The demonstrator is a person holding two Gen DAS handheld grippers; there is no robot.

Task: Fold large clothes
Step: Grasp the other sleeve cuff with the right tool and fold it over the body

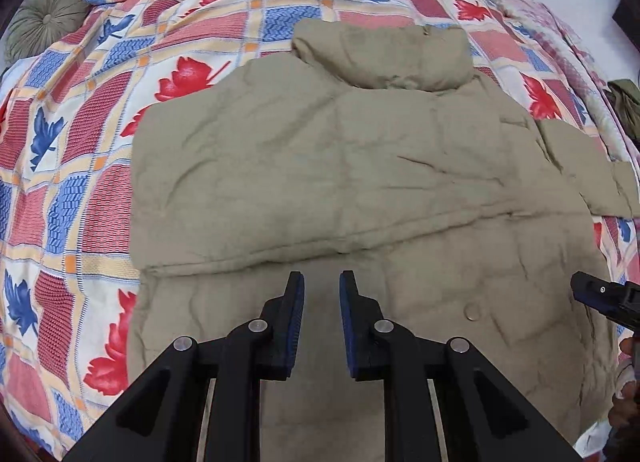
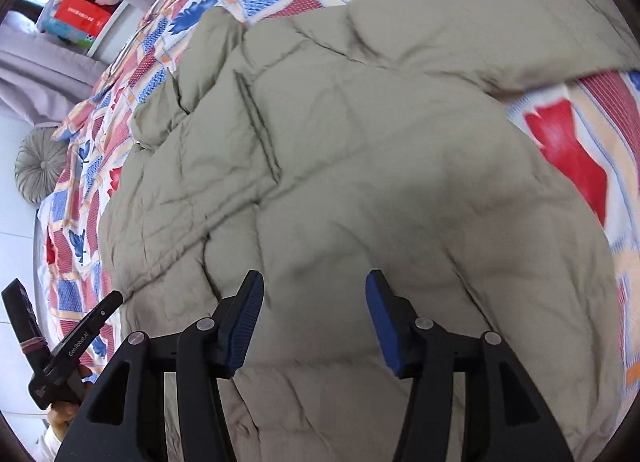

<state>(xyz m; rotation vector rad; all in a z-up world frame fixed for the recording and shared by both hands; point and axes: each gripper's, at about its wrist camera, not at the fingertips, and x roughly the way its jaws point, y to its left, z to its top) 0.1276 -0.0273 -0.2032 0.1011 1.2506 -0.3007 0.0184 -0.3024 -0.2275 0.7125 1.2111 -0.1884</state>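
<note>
With left gripper narrowly parted and empty, right gripper half open, also empty: pinch jacket sleeve edge, fold inward flat.

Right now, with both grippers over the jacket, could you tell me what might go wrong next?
1. The puffy jacket may spring back open, since neither the left gripper nor the right gripper holds it.
2. The right sleeve trails outward and could drag or bunch.
3. The grippers sit close and might collide.
</note>
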